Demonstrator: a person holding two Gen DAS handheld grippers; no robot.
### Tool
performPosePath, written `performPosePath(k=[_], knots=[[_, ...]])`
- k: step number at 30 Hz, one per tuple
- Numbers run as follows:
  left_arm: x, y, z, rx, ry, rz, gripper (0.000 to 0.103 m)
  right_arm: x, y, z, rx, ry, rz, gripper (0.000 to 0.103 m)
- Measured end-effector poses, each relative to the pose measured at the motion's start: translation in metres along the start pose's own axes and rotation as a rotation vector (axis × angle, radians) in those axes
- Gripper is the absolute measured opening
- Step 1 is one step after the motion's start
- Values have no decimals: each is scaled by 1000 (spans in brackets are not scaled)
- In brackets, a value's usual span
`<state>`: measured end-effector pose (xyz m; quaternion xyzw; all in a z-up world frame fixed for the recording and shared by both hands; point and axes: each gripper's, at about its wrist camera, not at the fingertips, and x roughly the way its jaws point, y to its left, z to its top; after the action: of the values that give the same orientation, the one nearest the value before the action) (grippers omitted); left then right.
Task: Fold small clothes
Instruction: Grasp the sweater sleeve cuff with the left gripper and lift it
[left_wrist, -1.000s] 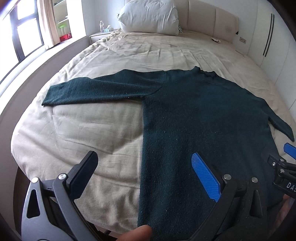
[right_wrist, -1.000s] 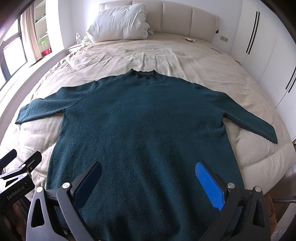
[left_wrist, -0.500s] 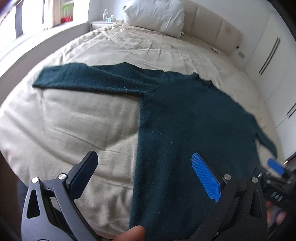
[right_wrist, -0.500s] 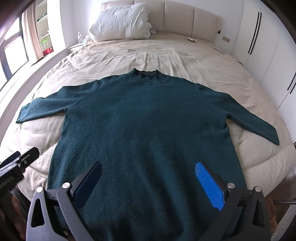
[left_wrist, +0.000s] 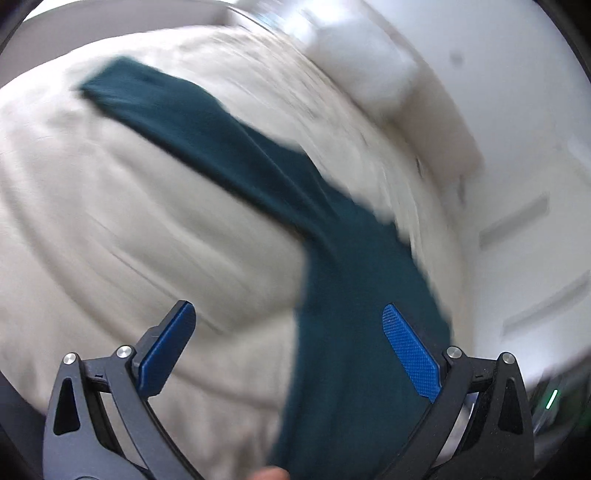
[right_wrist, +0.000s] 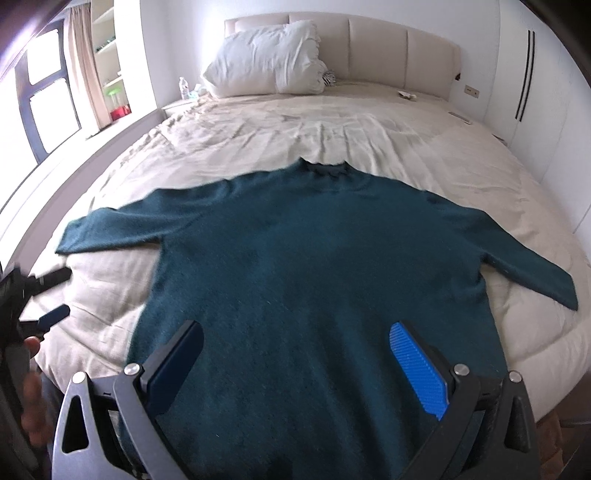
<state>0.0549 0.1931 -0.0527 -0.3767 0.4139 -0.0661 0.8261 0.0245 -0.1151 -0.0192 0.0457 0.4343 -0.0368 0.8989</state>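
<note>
— Hand-held gripper on my right (right_wrist: 295, 358) has its fingers spread wide with nothing between the pads; it hangs over the lower part of the sweater. What do you see beyond it?

— Biggest thing ahead of me is the bed (right_wrist: 388, 140), covered in a wrinkled beige sheet that runs forward from the fingers to the padded headboard (right_wrist: 376, 48). On that sheet, directly in front of and beneath my right fingers, the dark teal sweater (right_wrist: 314, 266) lies flat, collar pointing away from me, one sleeve stretched out to each side.

— And the left one?

— My left hand-held gripper (left_wrist: 288, 347) is spread apart too, gripping nothing. Its view is heavily smeared, so I can only say that the sweater's body (left_wrist: 354, 332) passes under its right pad and a sleeve runs away up to the left across the sheet. From the right camera I catch that gripper at the far left edge, off to the side of the sweater's left sleeve, over bare sheet.

— Anything smaller?

— Far ahead of my right fingers, a white pillow (right_wrist: 266, 59) leans against the headboard. Left of it stands a small water bottle (right_wrist: 183, 88).
</note>
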Motion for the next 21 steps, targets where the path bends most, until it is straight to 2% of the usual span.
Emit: performPosePath(k=[4,8,12,16,21], knots=[[-11,61,52,-245,-151,-113,103,5,4,8,18,-14,48,103],[-8,94,91,-357,-269,-184,103,13,13,16,32,-8,103,100],[17,127,119,-500,-277,-223,102,25,23,23,34,10,152,97],[37,147,132,-586,-293,-214,101,34,29,28,33,14,163,97],[52,170,147,-618,-345,-230,100,47,29,31,43,29,174,96]])
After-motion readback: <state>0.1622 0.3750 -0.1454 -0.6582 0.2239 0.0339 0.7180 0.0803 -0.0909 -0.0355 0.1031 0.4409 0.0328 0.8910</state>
